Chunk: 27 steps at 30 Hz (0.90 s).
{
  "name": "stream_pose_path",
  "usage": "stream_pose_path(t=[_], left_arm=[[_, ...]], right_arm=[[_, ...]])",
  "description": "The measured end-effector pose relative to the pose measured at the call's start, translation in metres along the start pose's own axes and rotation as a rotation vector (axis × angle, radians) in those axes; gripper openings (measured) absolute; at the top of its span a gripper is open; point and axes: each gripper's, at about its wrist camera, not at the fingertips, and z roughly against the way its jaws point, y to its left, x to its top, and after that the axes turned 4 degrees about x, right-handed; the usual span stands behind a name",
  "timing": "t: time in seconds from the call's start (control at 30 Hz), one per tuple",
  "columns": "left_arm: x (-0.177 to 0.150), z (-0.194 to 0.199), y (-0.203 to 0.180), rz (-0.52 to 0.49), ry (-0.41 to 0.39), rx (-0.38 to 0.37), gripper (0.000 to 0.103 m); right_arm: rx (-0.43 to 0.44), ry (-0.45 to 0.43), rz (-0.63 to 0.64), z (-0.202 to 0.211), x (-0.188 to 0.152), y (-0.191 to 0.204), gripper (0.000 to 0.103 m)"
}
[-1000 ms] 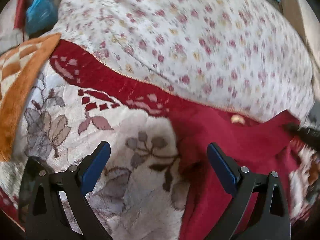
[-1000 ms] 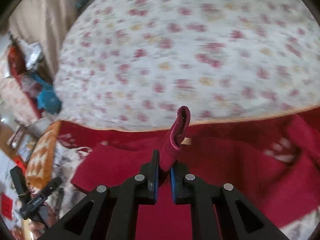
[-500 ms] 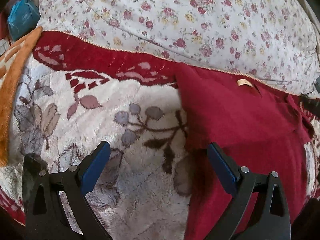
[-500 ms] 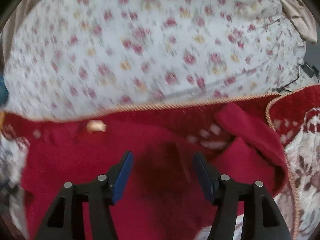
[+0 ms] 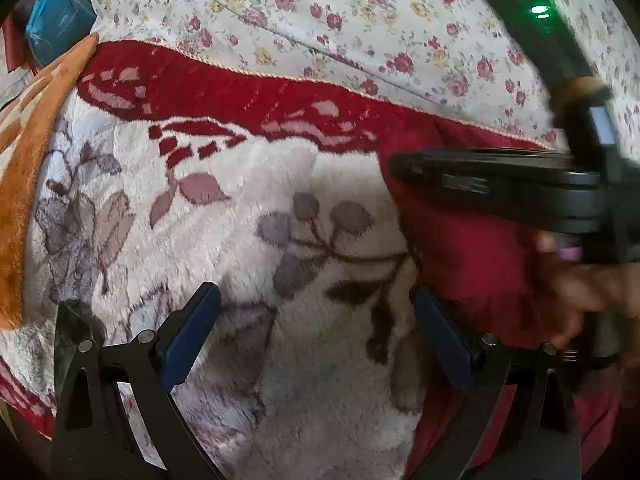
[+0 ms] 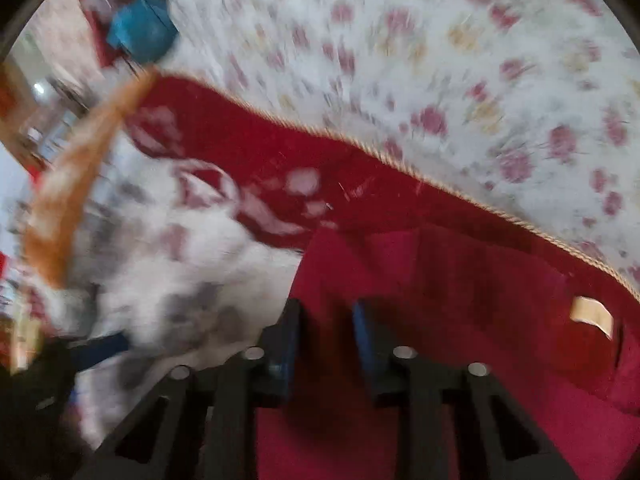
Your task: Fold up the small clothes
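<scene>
A small dark red garment [image 5: 472,256] lies on a fluffy white and red flowered blanket [image 5: 248,200]. In the right wrist view the garment [image 6: 460,320] fills the lower right, with a tan label [image 6: 592,314] near its collar. My left gripper [image 5: 316,334] is open and empty, over the blanket just left of the garment's edge. My right gripper [image 6: 326,338] hangs low over the garment's left edge, its jaws a narrow gap apart with red cloth seen between them; the view is blurred. The right gripper's body [image 5: 500,184] crosses above the garment in the left wrist view.
A floral white sheet [image 5: 360,20] covers the bed behind the blanket. An orange checked cloth [image 5: 24,152] lies at the left. A blue bag [image 5: 56,24] sits at the far left corner. A hand [image 5: 592,292] holds the right gripper.
My right gripper let go of the red cloth, opened wide, then swung left to the garment's left edge and narrowed its jaws. My left gripper stayed open and shifted slightly left.
</scene>
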Motion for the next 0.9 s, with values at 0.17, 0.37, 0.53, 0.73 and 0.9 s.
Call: stream_pose_path(t=[0.17, 0.37, 0.53, 0.73, 0.9], left_arm=[[0.005, 0.007, 0.016, 0.085, -0.030, -0.067, 0.098], [0.006, 0.014, 0.016, 0.165, -0.037, -0.197, 0.098], [0.006, -0.003, -0.002, 0.115, 0.007, -0.100, 0.098], [0.003, -0.011, -0.008, 0.070, -0.006, -0.017, 0.098], [0.002, -0.014, -0.007, 0.069, -0.009, -0.016, 0.098]], right_arm=[[0.051, -0.072, -0.039, -0.011, 0.016, -0.003, 0.025], [0.097, -0.166, -0.123, 0.056, -0.002, -0.038, 0.049], [0.013, -0.110, -0.113, 0.060, -0.020, -0.061, 0.049], [-0.206, -0.123, -0.091, 0.027, -0.021, -0.069, 0.048], [-0.183, -0.141, -0.149, 0.041, -0.018, -0.075, 0.048]])
